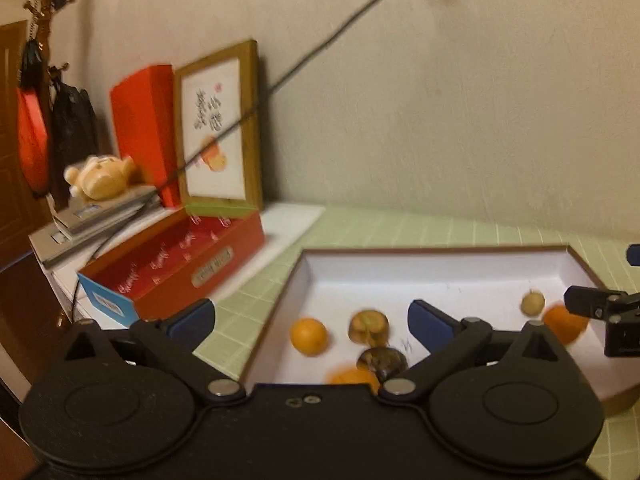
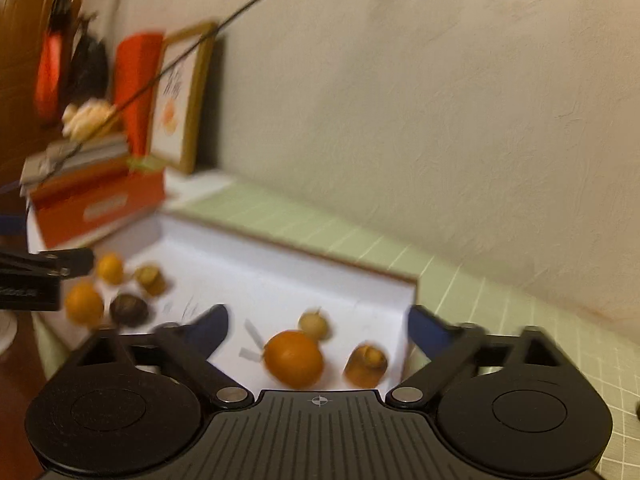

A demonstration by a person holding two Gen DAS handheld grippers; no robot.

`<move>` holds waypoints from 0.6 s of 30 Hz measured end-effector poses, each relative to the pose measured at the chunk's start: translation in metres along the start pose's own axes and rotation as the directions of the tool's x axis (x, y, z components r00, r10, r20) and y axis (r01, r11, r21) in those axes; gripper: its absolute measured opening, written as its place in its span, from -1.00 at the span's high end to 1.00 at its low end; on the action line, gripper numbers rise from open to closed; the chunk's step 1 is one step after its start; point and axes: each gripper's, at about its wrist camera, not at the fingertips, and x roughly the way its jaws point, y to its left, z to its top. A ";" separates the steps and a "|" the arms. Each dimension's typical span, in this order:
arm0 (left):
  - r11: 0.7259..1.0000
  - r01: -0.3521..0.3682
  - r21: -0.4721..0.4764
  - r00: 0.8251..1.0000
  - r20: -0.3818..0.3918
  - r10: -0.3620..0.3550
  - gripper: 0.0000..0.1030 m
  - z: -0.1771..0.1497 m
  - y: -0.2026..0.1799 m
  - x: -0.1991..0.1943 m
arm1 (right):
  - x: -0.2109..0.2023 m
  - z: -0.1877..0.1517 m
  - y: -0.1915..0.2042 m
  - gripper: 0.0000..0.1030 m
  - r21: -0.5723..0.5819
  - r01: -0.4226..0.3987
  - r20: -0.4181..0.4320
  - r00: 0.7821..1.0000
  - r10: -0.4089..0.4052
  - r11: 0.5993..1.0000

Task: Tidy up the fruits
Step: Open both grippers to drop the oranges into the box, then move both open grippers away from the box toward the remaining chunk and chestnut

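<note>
A shallow white box [image 1: 400, 268] with a brown rim lies on the green gridded mat and holds several fruits. In the left wrist view an orange [image 1: 308, 336], a yellow-brown fruit [image 1: 369, 325] and a dark fruit [image 1: 382, 360] lie just beyond my left gripper [image 1: 310, 312], whose jaws are spread wide with nothing gripped. In the right wrist view a big orange [image 2: 294, 358], a small pale fruit [image 2: 314, 325] and a brownish fruit [image 2: 366, 364] lie in the box [image 2: 280, 264] below my right gripper [image 2: 318, 318], which is open and empty. Both views are blurred.
A long red box [image 1: 176, 268], a tall orange box [image 1: 140, 132], a framed picture [image 1: 218, 128] and a plush toy [image 1: 100, 178] on stacked books crowd the left. A black cable [image 1: 320, 48] crosses in front of the wall. The right gripper's finger [image 1: 596, 306] reaches in over the box's right end.
</note>
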 end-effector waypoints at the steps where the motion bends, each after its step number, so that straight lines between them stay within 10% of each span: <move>1: 1.000 0.000 -0.012 1.000 -0.004 0.000 -0.88 0.000 0.002 0.000 | -0.001 0.001 -0.002 -0.89 0.013 -0.005 0.002 1.000 0.005 1.000; 18: 0.999 -0.015 -0.035 0.998 0.052 0.017 -0.88 0.015 -0.002 -0.028 | -0.029 0.007 -0.005 -1.00 0.023 -0.051 0.048 0.998 0.050 0.998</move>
